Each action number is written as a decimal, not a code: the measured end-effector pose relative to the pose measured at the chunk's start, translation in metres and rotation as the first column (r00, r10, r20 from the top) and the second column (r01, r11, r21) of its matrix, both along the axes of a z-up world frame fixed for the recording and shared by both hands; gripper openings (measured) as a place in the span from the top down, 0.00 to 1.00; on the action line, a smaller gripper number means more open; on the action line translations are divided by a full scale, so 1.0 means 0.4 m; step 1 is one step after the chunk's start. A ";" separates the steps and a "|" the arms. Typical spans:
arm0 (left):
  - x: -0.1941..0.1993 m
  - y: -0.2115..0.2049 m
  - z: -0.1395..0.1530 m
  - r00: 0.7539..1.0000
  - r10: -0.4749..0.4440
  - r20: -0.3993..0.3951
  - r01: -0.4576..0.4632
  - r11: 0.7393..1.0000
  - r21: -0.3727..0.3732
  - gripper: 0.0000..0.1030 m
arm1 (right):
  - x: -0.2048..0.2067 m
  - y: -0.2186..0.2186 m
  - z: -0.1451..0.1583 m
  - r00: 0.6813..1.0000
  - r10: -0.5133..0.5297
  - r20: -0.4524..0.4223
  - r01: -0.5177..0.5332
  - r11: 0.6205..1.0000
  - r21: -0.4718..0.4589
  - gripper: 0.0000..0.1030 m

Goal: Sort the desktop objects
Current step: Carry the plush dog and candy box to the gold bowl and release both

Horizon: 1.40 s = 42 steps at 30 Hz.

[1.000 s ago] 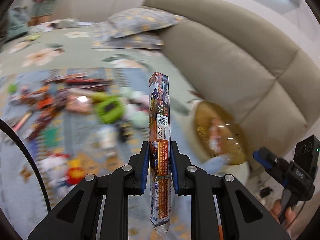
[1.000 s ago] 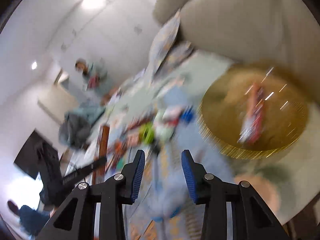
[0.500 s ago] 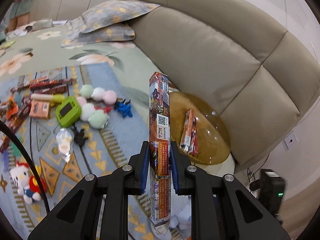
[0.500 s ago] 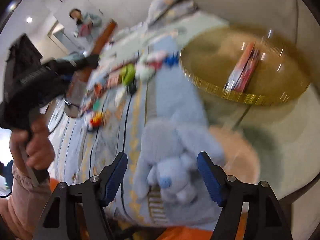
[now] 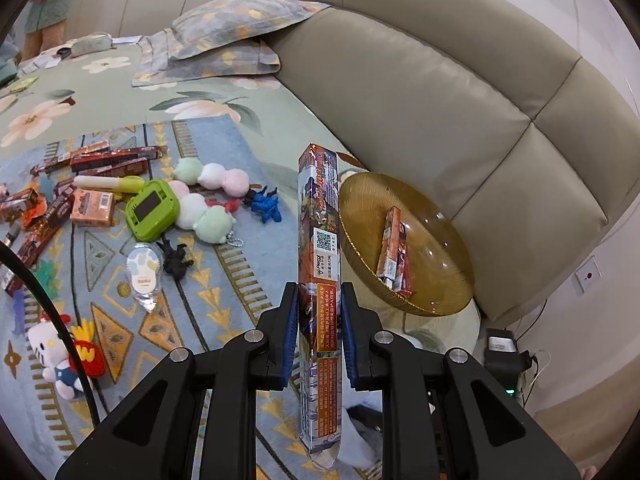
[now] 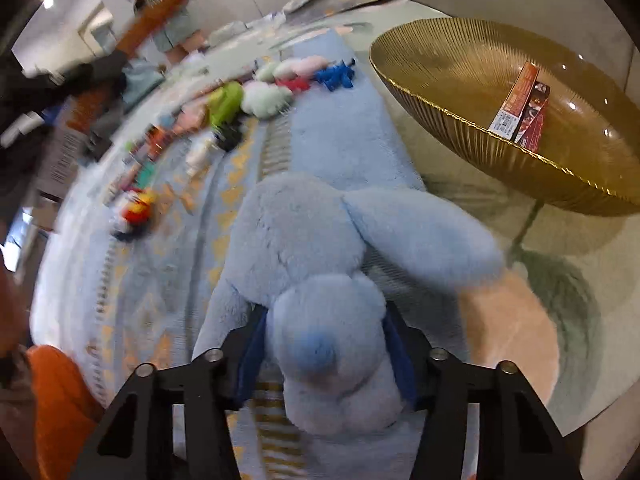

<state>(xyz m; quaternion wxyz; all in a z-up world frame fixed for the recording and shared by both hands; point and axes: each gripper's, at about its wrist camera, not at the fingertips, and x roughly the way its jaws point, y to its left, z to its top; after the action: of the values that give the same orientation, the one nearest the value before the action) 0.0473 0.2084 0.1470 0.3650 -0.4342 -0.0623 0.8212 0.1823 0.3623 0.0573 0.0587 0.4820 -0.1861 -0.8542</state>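
My left gripper (image 5: pixel 319 334) is shut on a long printed snack box (image 5: pixel 319 240) held upright, above the rug and just left of the amber glass bowl (image 5: pixel 360 208). The bowl holds two similar boxes (image 5: pixel 394 252); it also shows in the right wrist view (image 6: pixel 448 120) with the boxes (image 6: pixel 520 104). My right gripper (image 6: pixel 326 354) has its jaws on either side of the head of a blue plush toy (image 6: pixel 328 288) lying on the rug; they look closed against it.
Loose toys lie on the rug (image 5: pixel 224 280): a green gadget (image 5: pixel 152 210), plush balls (image 5: pixel 212 176), a blue figure (image 5: pixel 266 204), a black figure (image 5: pixel 176 258), a Hello Kitty plush (image 5: pixel 54 350), several dark boxes (image 5: pixel 108 158). A sofa back (image 5: pixel 440 100) stands behind the bowl.
My right gripper has come down over the blue plush and its jaws have narrowed around the head. My left gripper has swung right toward the bowl, still holding the box.
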 end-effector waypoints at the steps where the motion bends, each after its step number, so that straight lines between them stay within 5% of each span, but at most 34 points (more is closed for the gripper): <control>1: 0.002 0.004 0.001 1.000 -0.003 -0.002 0.003 1.000 0.000 0.84 | 0.010 0.001 0.015 1.000 -0.007 -0.015 0.006 1.000 -0.019 0.49; 9: 0.001 0.074 0.051 0.998 -0.058 -0.023 0.059 0.997 0.054 0.84 | 0.122 0.130 0.195 0.963 -0.179 -0.200 0.152 0.978 -0.143 0.49; 14: -0.014 0.196 0.079 0.990 -0.136 -0.031 0.139 0.985 0.102 0.84 | 0.140 0.291 0.294 0.869 -0.389 -0.305 0.377 0.921 -0.100 0.49; 19: -0.046 0.339 0.082 0.980 -0.196 -0.027 0.198 0.969 0.146 0.83 | 0.115 0.415 0.323 0.780 -0.542 -0.314 0.529 0.838 -0.132 0.47; 21: -0.078 0.384 0.071 0.981 -0.193 -0.006 0.190 0.961 0.202 0.71 | 0.087 0.450 0.310 0.762 -0.574 -0.300 0.554 0.818 -0.156 0.42; 22: -0.098 0.403 0.059 0.982 -0.188 0.021 0.179 0.960 0.216 0.58 | 0.076 0.462 0.302 0.759 -0.582 -0.293 0.559 0.812 -0.165 0.32; 23: -0.113 0.418 0.047 0.981 -0.187 0.053 0.171 0.960 0.220 0.48 | 0.060 0.476 0.289 0.762 -0.585 -0.280 0.558 0.811 -0.175 0.22; 27: -0.170 0.442 -0.031 0.962 -0.178 0.206 0.145 0.976 0.164 0.47 | 0.063 0.505 0.250 0.785 -0.587 -0.199 0.555 0.808 -0.197 0.21; 35: -0.124 0.263 -0.024 0.970 -0.140 0.200 0.106 0.980 0.170 0.47 | 0.117 0.420 0.268 0.823 -0.528 -0.207 0.500 0.848 -0.175 0.21; 42: -0.085 -0.030 0.028 0.991 -0.029 0.127 0.016 0.995 0.103 0.47 | 0.032 0.137 0.341 0.931 -0.241 -0.274 0.242 0.970 -0.032 0.16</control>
<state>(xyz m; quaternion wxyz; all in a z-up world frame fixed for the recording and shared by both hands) 0.0132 0.1963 0.1582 0.3910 -0.4677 -0.1226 0.7832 0.1953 0.4173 0.1936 -0.0218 0.3320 -0.2330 -0.9138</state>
